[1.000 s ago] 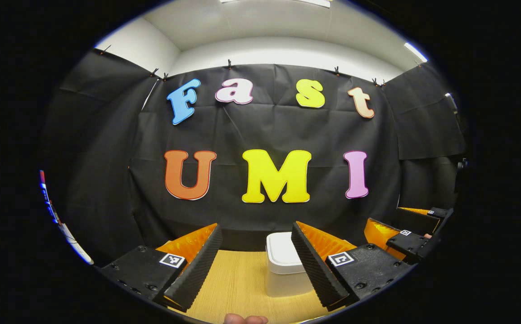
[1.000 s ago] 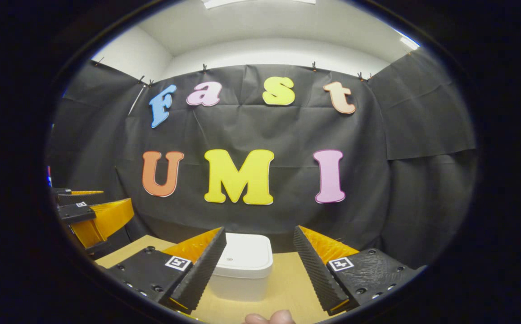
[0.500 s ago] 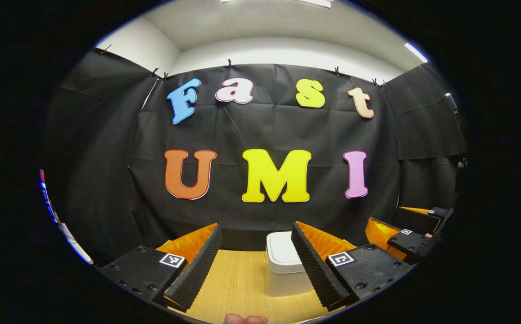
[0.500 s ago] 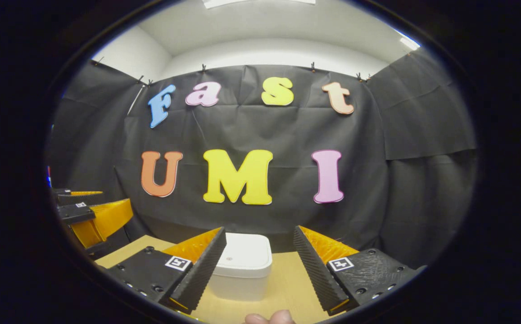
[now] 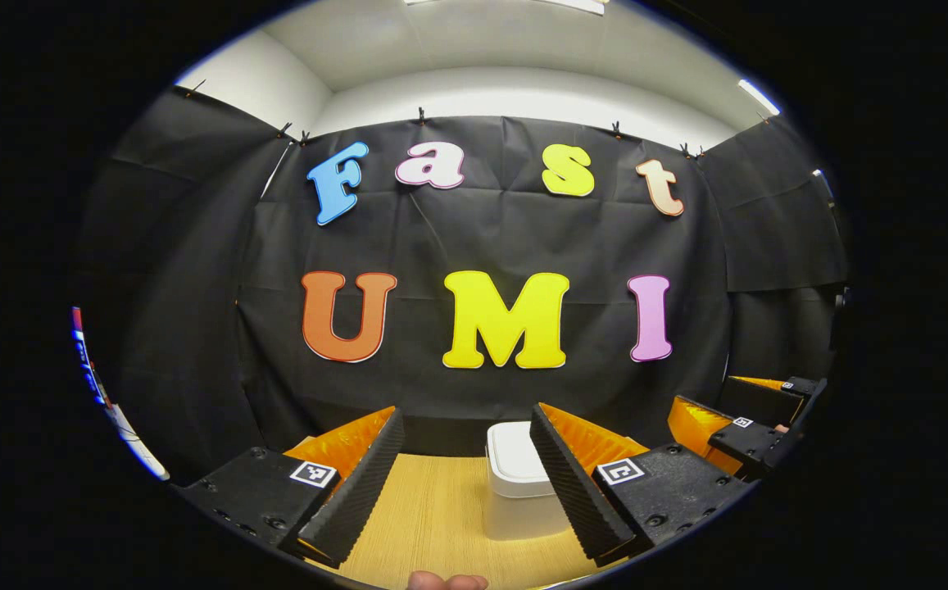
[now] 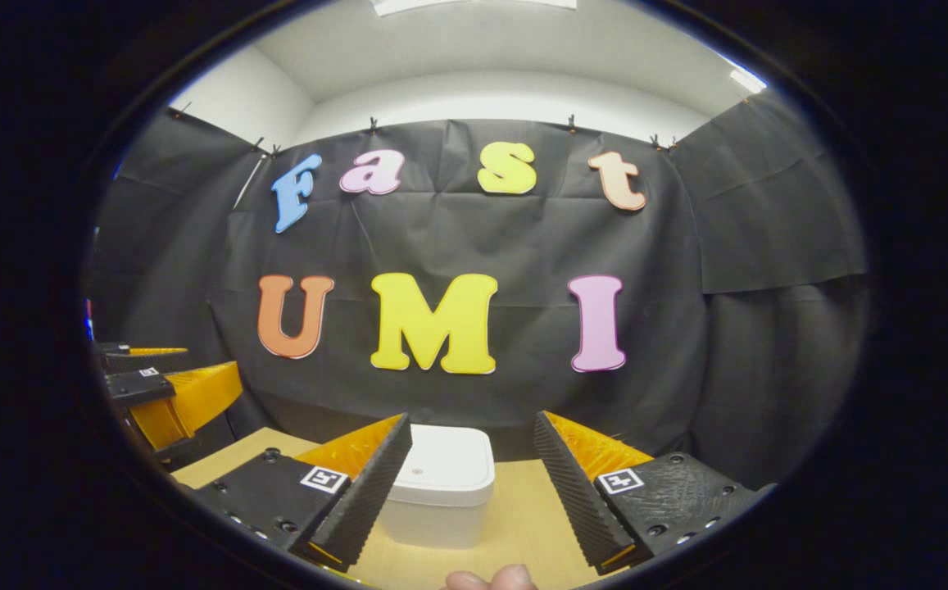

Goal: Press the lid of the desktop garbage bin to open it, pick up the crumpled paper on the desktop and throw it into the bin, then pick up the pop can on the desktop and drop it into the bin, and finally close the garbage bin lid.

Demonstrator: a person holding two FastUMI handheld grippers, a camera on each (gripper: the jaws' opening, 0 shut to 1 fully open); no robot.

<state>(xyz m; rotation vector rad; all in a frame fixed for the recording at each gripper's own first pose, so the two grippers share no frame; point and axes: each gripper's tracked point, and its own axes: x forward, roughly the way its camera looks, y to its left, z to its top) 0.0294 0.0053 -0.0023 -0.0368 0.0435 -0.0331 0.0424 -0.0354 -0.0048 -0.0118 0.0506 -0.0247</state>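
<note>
Almost nothing has moved since the earlier frames: both views have drifted by a hair, and the bin with its lid sits where it did.

At the bottom of the left gripper view, the left gripper [image 5: 467,471] hangs above the counter [image 5: 433,516] with its jaws wide apart and nothing between them. The white garbage bin [image 5: 519,492] stands low and just right of centre in that frame, partly hidden behind the right-hand finger. Its lid [image 5: 510,459] lies flat and closed. At the lower right edge of that view the right gripper [image 5: 748,426] shows farther off, to the side of the bin. A fingertip [image 5: 445,582] of the person peeks in at the very bottom edge.

In the right gripper view, the right gripper [image 6: 474,471] also has its jaws spread apart and empty. The bin [image 6: 438,492] sits low in the centre, in line with the gap between the fingers but beyond them, and its closed lid [image 6: 445,463] is untouched. The left gripper [image 6: 166,389] appears at the lower left edge of that frame, held off the corner of the counter [image 6: 535,516]. Fingertips [image 6: 486,580] show at the bottom edge.
</note>
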